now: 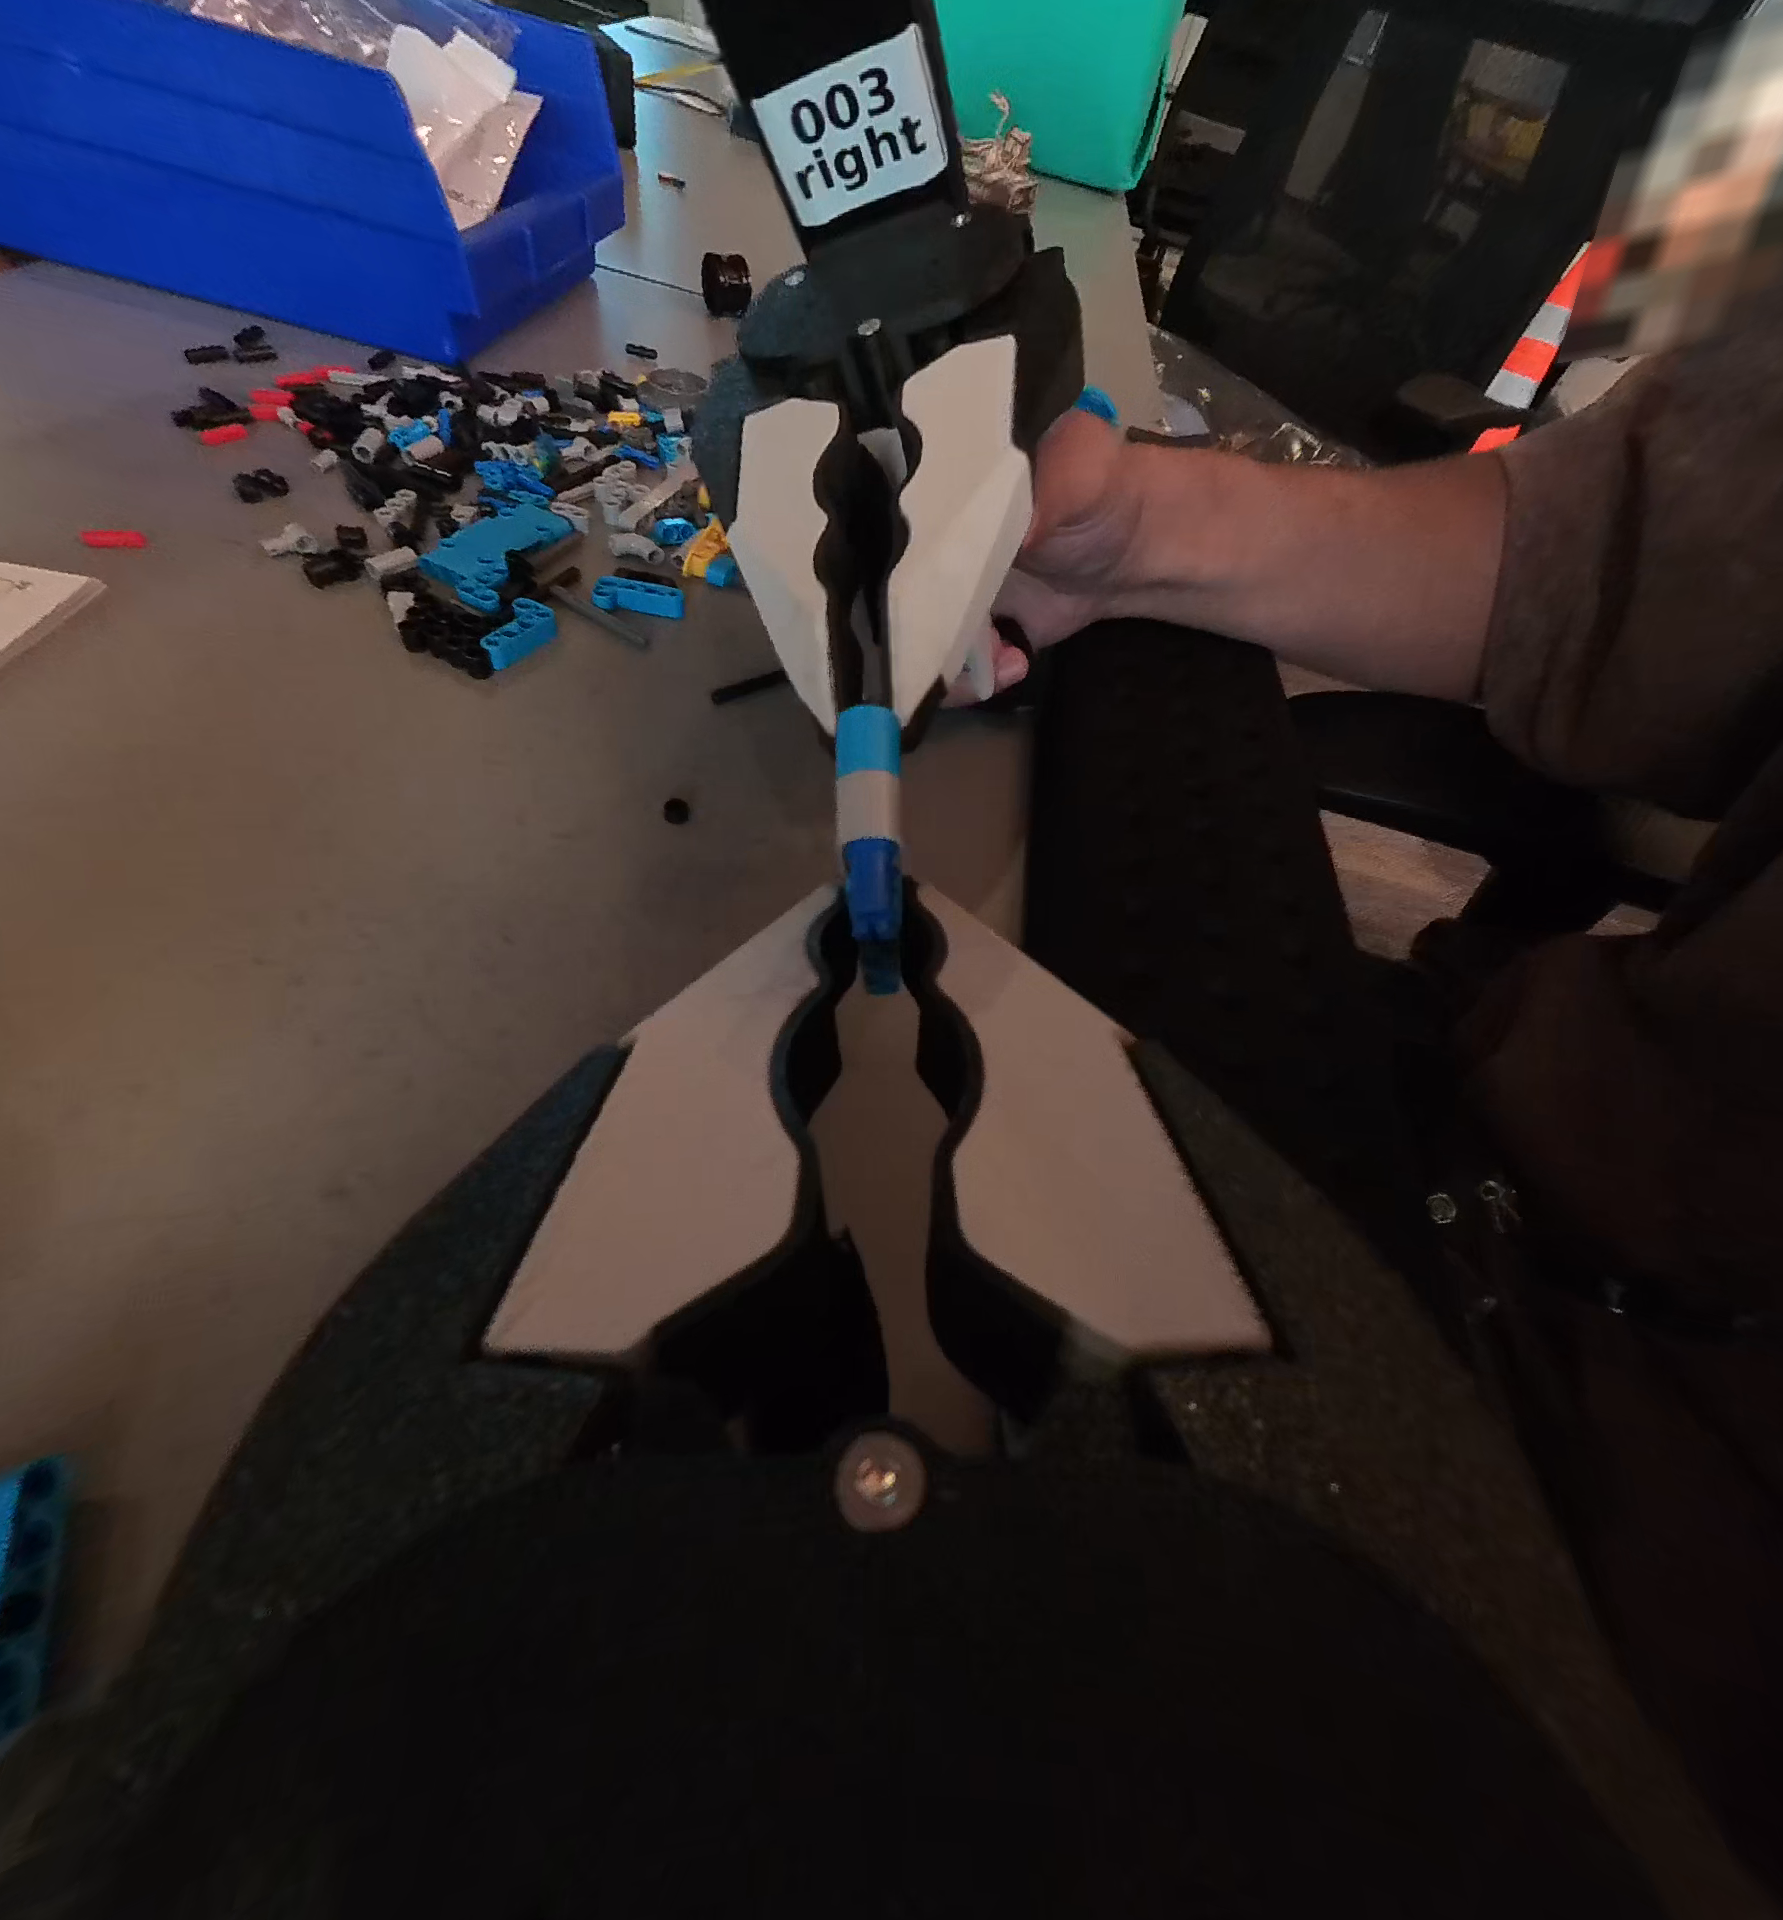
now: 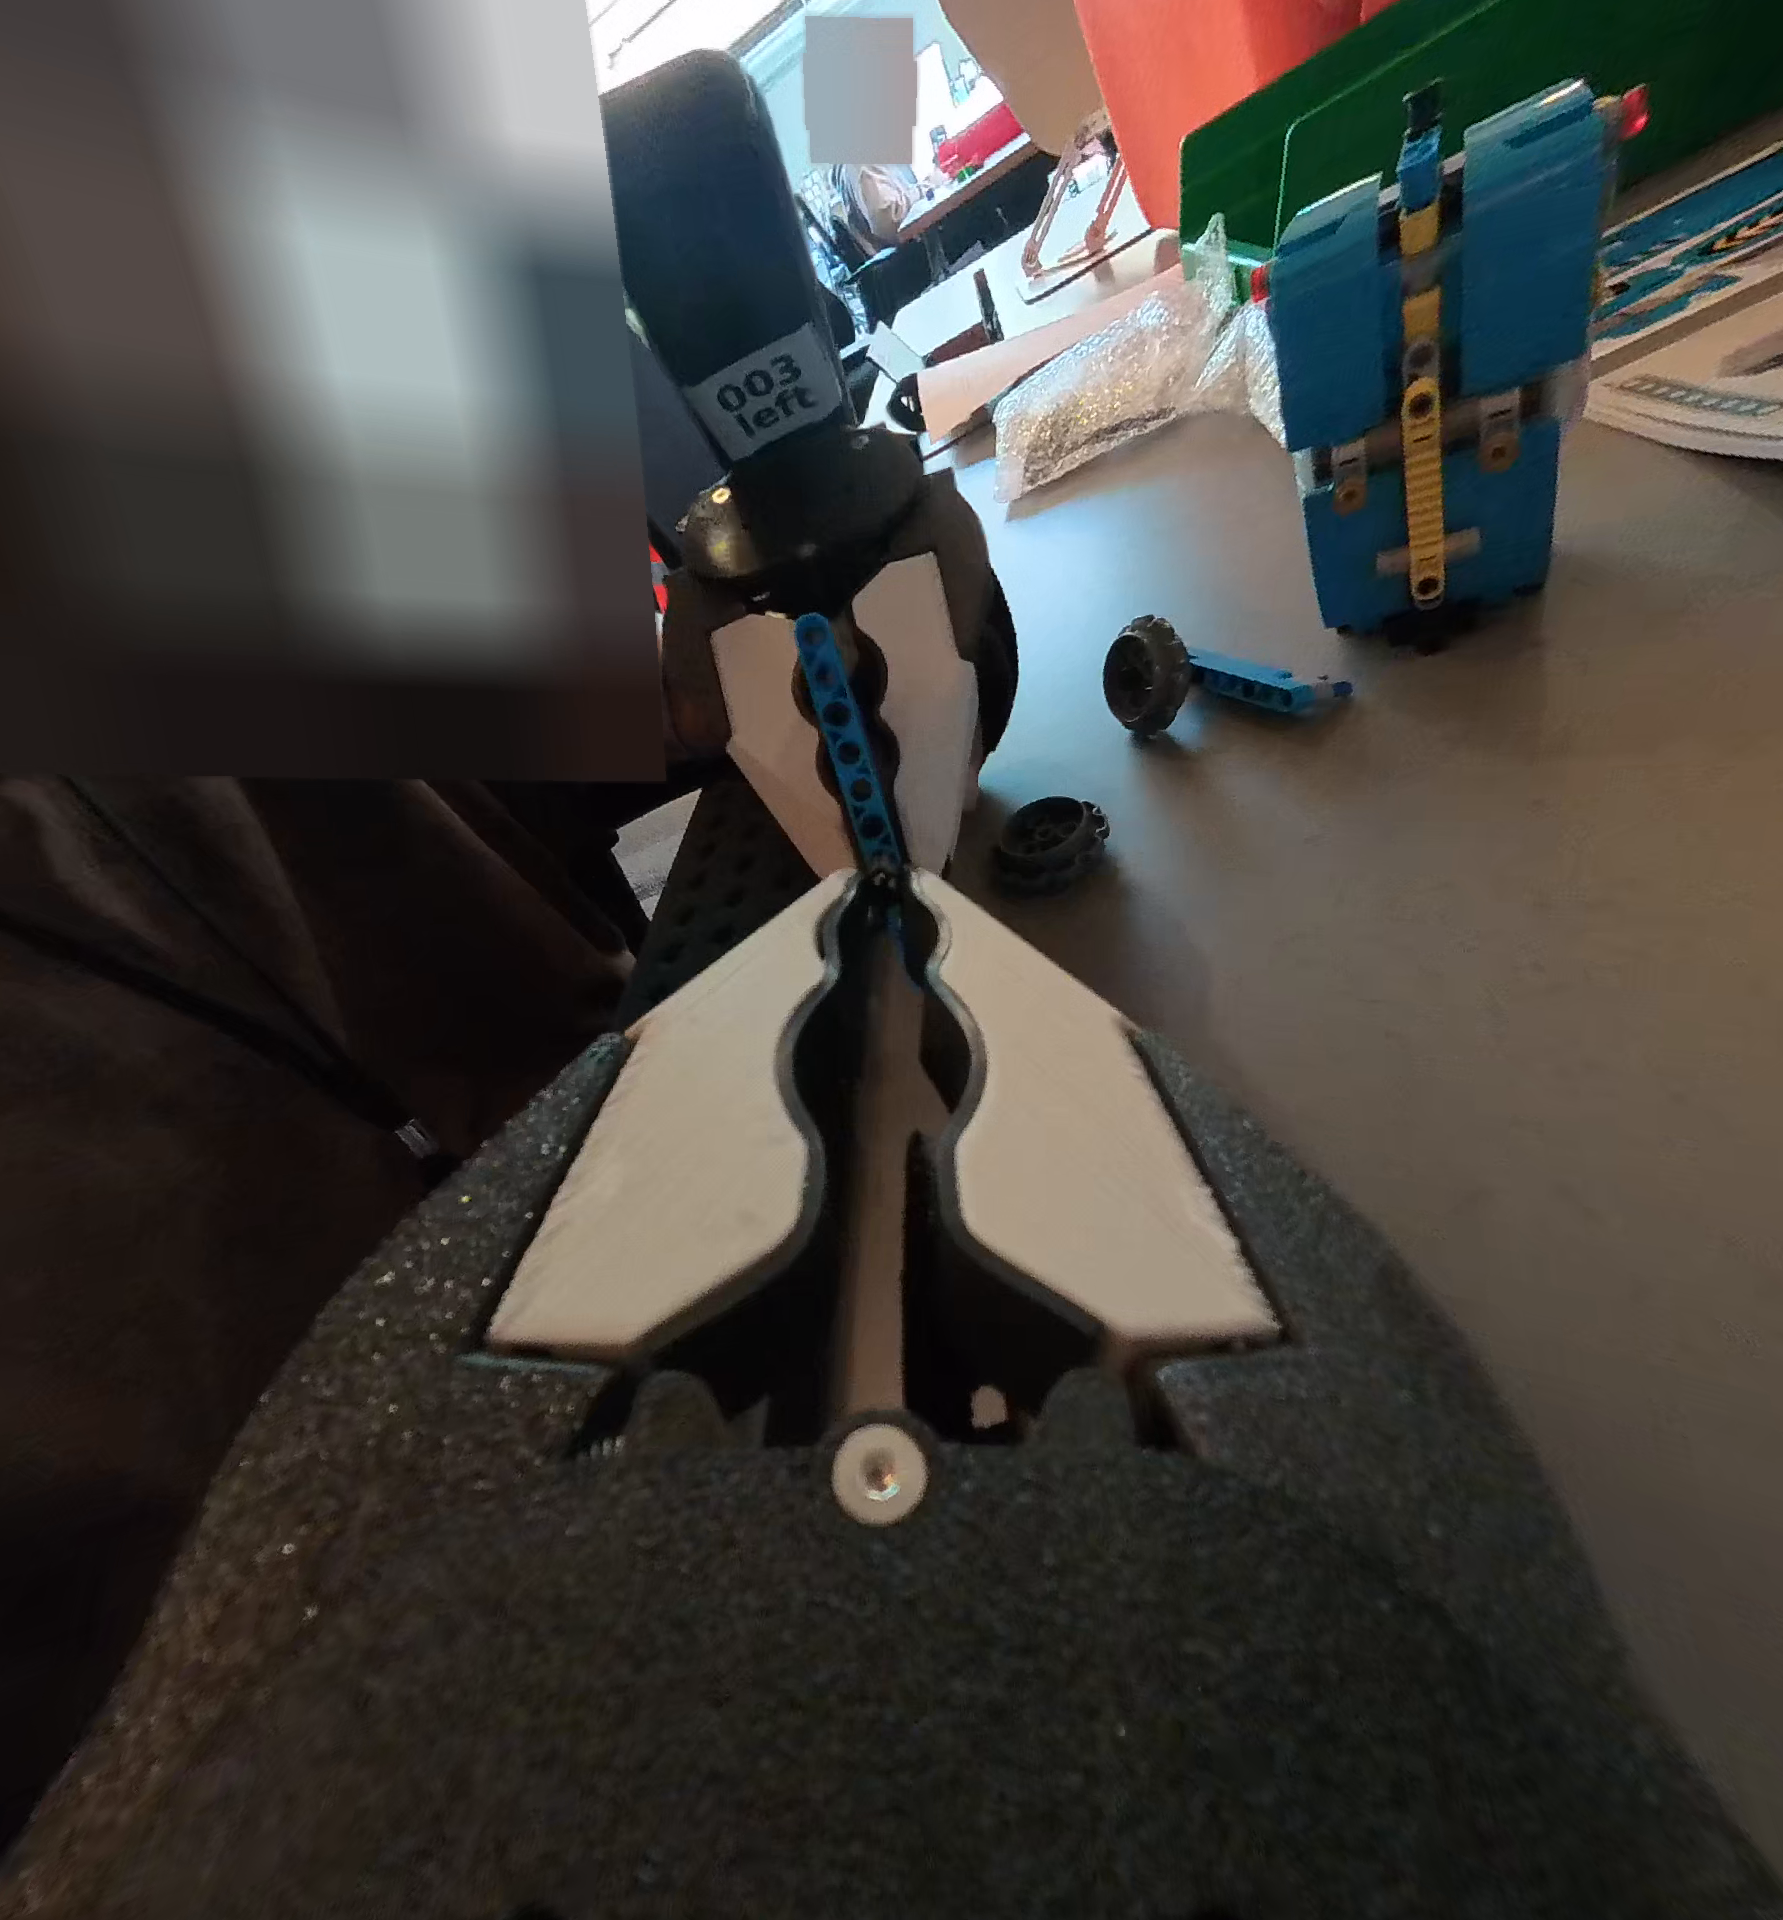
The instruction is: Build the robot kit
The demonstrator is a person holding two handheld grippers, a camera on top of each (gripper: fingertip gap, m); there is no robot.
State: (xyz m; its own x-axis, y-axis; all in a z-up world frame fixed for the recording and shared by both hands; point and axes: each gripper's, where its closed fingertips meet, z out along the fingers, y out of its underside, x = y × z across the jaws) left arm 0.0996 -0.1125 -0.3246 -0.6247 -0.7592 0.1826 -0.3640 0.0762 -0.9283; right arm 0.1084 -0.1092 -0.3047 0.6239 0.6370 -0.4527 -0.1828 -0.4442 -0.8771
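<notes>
Blue plastic beam, thin, light and stiff, hangs above the grey table between both tools: left gripper pinching its pin end, right gripper clamped narrow on the other, a slippery piece best gripped across its flat sides.

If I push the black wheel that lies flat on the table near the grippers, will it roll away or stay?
The black wheel lies on its side, so a push would probably slide it, not roll it. It looks small and light, so it may skid easily on the smooth table. Tipped on edge, it could roll, like the other wheel on its blue beam.
</notes>
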